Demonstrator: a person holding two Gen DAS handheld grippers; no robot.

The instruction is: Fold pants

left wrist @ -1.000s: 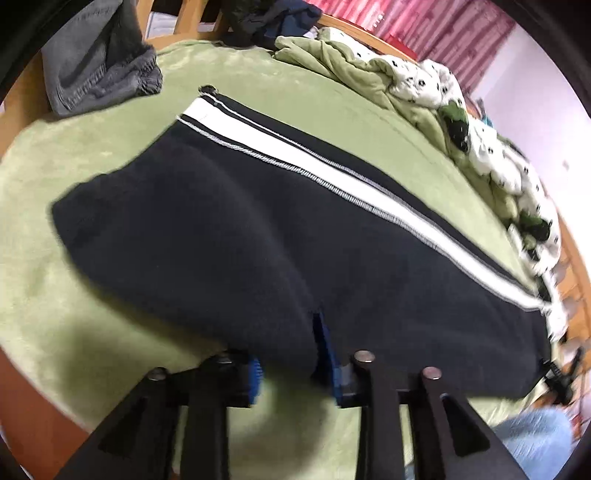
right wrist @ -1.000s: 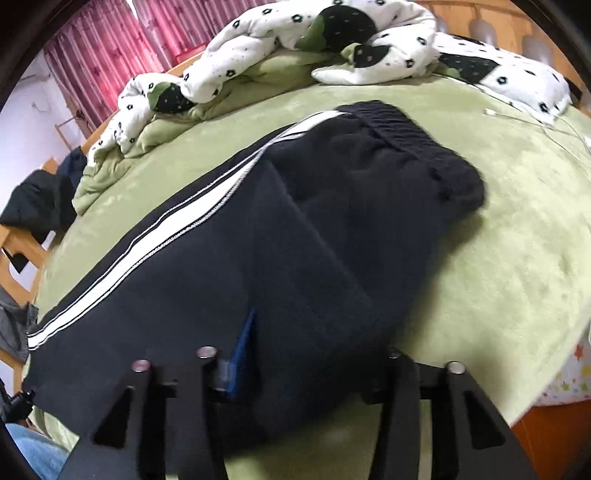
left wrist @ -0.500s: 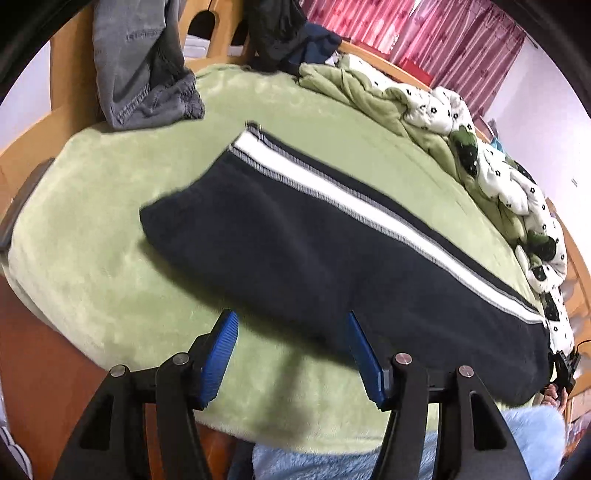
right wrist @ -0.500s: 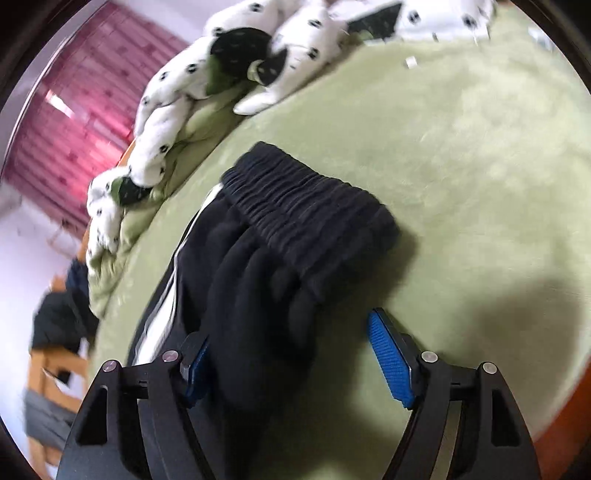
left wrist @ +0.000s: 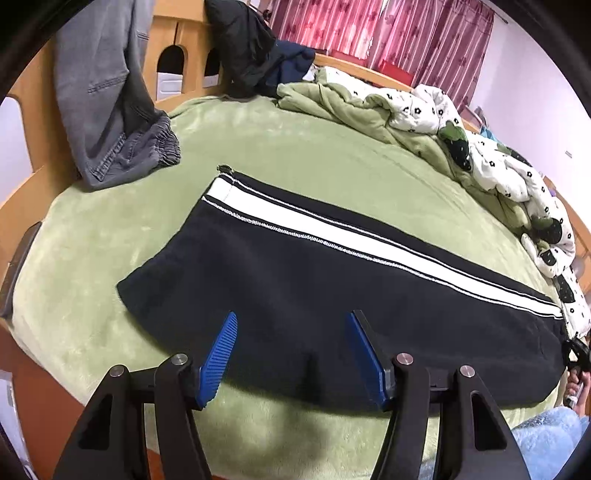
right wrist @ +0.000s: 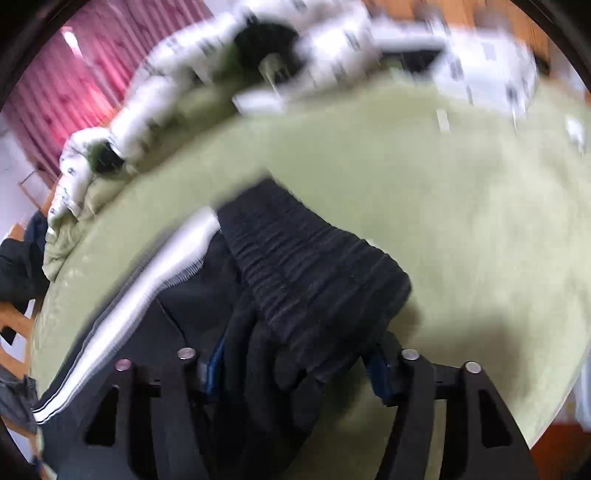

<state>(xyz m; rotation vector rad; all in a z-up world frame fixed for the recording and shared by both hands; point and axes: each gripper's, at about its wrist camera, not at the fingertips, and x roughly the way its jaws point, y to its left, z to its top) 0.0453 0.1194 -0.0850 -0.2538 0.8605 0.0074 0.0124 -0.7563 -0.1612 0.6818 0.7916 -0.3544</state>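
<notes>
Black pants (left wrist: 332,280) with a white side stripe (left wrist: 354,236) lie flat, folded lengthwise, on a green bed cover (left wrist: 295,155). My left gripper (left wrist: 291,347) is open, its blue pads either side of the pants' near edge around mid-leg, holding nothing. In the blurred right wrist view the ribbed waistband (right wrist: 310,266) of the pants bunches between the pads of my right gripper (right wrist: 295,365). Those jaws stand wide with the cloth between them; I cannot tell if they grip it.
Grey trousers (left wrist: 110,110) hang over the wooden bed frame (left wrist: 173,40) at the far left. A dark jacket (left wrist: 251,48) lies at the back. A green and white spotted duvet (left wrist: 461,136) is heaped along the far side. Pink curtains (left wrist: 388,33) hang behind.
My left gripper let go of the pants' near edge and opened, then came back in over that edge. My right gripper moved to the waistband end and now has it bunched between its pads.
</notes>
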